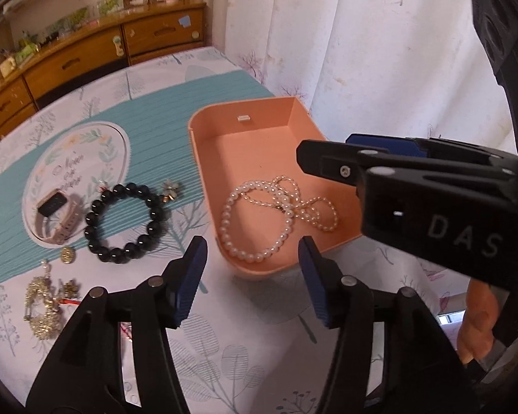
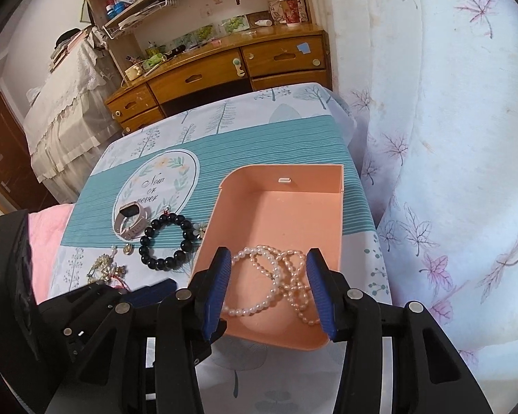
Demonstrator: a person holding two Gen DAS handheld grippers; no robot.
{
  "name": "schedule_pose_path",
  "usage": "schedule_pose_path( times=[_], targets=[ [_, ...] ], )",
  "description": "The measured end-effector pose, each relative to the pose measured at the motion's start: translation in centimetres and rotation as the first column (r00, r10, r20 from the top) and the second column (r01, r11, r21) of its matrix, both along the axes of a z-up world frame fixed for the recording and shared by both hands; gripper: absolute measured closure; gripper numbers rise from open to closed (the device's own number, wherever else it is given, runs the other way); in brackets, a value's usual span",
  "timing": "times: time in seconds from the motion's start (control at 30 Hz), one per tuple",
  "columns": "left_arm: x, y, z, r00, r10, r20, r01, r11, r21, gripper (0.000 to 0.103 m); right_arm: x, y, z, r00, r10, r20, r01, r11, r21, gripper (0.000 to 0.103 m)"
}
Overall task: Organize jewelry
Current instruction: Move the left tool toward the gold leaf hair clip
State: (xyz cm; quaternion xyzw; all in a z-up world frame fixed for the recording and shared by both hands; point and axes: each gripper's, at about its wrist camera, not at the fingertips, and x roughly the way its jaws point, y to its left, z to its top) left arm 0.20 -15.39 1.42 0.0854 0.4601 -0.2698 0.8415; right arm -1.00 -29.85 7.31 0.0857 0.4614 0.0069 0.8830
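Both tools gape over patterned tablecloth; wooden dresser behind.

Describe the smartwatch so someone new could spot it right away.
Find the pink box on the tablecloth, then look left past the black bead bracelet. The smartwatch lies on the white oval print, the only piece with a dark rectangular screen and a pale pink strap.
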Motion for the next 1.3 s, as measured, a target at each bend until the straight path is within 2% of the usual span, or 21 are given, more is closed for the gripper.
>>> schedule_pose_path(
  times=[0.23,0.53,0.67,0.87,0.97,1.03,1.17,1.3],
  targets=[
    [-2.1,2.0,0.8,0.998,0.029,0.064,-0.032,0.998,0.048,0.051,-0.9,1.8,0.3,1.0,0.029,0.004,-0.029,0.999,-0.026,0.057],
    [-3.8,7.3,2.0,0.989,0.124,0.084,-0.128,0.991,0.039,0.051,-2.4,6.6,1.8,0.994,0.102,0.033,-0.101,0.994,-0.046,0.057],
    [-3.8,11.0,2.5,0.976,0.201,0.08,-0.204,0.979,0.027,0.051,-2.4,9.2,2.4,0.988,0.149,0.036,-0.148,0.988,-0.04,0.057],
    [-2.9,18.2,3.9,0.934,0.348,0.082,-0.348,0.937,-0.023,0.051,-1.4,12.6,3.7,0.974,0.222,0.04,-0.22,0.974,-0.055,0.057],
    [-2.0,20.9,4.4,0.913,0.401,0.079,-0.399,0.916,-0.033,0.051,-0.3,13.7,4.0,0.96,0.279,0.025,-0.278,0.96,-0.031,0.057],
    [-1.4,22.7,4.6,0.901,0.43,0.059,-0.428,0.903,-0.035,0.051,0.7,14.2,4.1,0.949,0.314,0.006,-0.314,0.949,-0.002,0.057],
    [0.6,25.8,4.0,0.867,0.497,-0.03,-0.498,0.866,-0.039,0.051,3.7,14.3,4.2,0.936,0.351,-0.034,-0.35,0.936,0.033,0.057],
    [2.4,26.9,2.6,0.847,0.528,-0.064,-0.53,0.848,-0.02,0.051,8.0,14.3,3.2,0.924,0.365,-0.112,-0.37,0.929,-0.028,0.057]
  ],
)
